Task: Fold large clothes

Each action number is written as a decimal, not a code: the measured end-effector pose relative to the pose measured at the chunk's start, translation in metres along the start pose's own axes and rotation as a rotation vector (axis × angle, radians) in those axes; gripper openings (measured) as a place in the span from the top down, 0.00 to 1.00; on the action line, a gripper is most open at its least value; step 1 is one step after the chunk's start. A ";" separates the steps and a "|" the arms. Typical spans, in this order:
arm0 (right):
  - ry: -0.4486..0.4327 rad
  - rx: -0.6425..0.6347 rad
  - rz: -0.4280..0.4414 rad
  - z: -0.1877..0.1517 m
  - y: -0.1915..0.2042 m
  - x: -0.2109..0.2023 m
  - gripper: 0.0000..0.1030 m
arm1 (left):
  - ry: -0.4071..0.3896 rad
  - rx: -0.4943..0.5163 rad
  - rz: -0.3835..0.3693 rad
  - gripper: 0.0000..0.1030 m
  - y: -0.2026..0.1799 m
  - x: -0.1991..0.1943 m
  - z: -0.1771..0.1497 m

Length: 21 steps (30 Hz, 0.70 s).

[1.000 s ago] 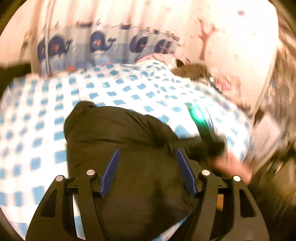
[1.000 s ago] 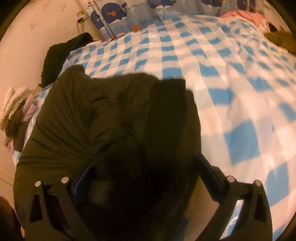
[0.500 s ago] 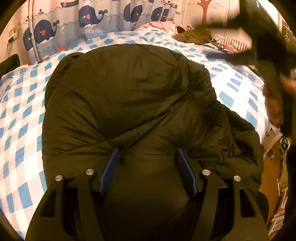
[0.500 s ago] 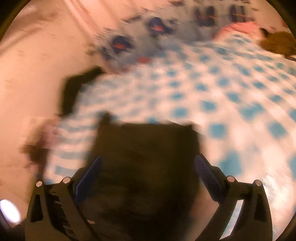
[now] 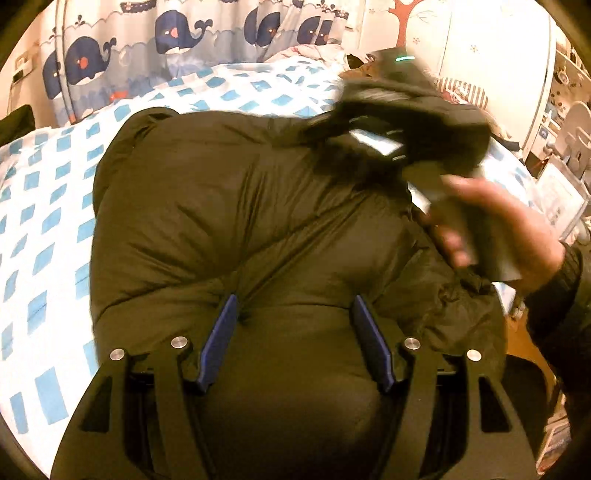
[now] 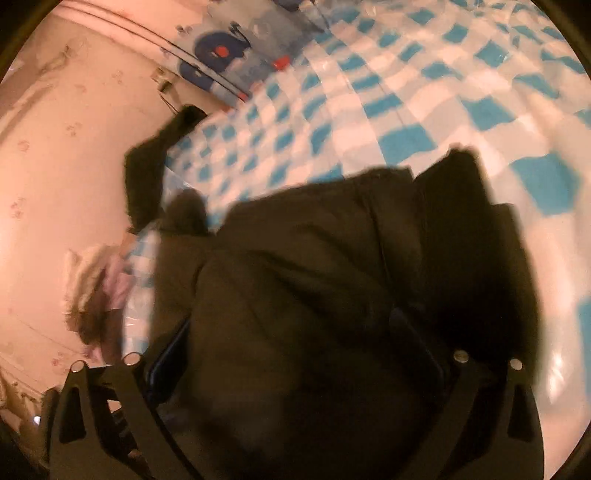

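Observation:
A dark olive puffy jacket [image 5: 240, 192] lies bunched on the blue-and-white checked bed sheet [image 5: 44, 192]. My left gripper [image 5: 294, 299] is at its near edge, jaws held wide and shut on a thick roll of the padding. In the left wrist view my right gripper [image 5: 399, 122] is blurred over the jacket's far right part, carried by a hand [image 5: 498, 229]. In the right wrist view the jacket [image 6: 314, 258] fills the span of my right gripper [image 6: 291, 321] and drapes over its right finger. That gripper is shut on a wide fold of it.
A whale-print curtain [image 5: 166, 33] hangs behind the bed. Another dark garment [image 6: 147, 173] hangs over the bed's left edge, and a pile of light clothes [image 6: 92, 280] lies below it by the wall. Pink clothes [image 5: 314, 50] lie at the far end, and cluttered shelves [image 5: 561, 147] stand right.
The left gripper has sunk toward the bed with the jacket, which now spreads wide below it. The right gripper swung from the upper right in over the jacket, carrying its fold.

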State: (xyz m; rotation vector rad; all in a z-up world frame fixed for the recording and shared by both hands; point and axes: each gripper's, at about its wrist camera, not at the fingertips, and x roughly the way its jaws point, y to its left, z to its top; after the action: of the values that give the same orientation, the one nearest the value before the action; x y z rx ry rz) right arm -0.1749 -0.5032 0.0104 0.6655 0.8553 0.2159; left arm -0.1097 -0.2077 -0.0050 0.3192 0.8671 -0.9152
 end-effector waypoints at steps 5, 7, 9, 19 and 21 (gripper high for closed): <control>0.015 -0.257 -0.232 -0.069 0.028 -0.054 0.07 | -0.066 -0.143 -0.116 0.40 0.017 -0.036 0.007; 0.077 -0.320 -0.357 -0.104 0.019 -0.048 0.07 | -0.066 -0.136 -0.117 0.40 0.014 -0.032 0.009; 0.119 -0.274 -0.353 -0.129 0.000 -0.036 0.07 | -0.025 -0.098 -0.101 0.40 0.007 -0.013 0.003; -0.069 -0.196 -0.272 -0.056 0.022 -0.098 0.07 | -0.033 -0.032 -0.062 0.40 -0.007 -0.035 0.014; -0.116 -0.197 -0.255 -0.030 0.029 -0.092 0.07 | -0.023 -0.026 -0.059 0.40 -0.010 -0.029 0.020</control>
State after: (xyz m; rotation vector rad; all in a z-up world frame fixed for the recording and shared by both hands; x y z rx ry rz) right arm -0.2548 -0.5066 0.0722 0.3765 0.7874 0.0299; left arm -0.1163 -0.2089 0.0304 0.2610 0.8709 -0.9599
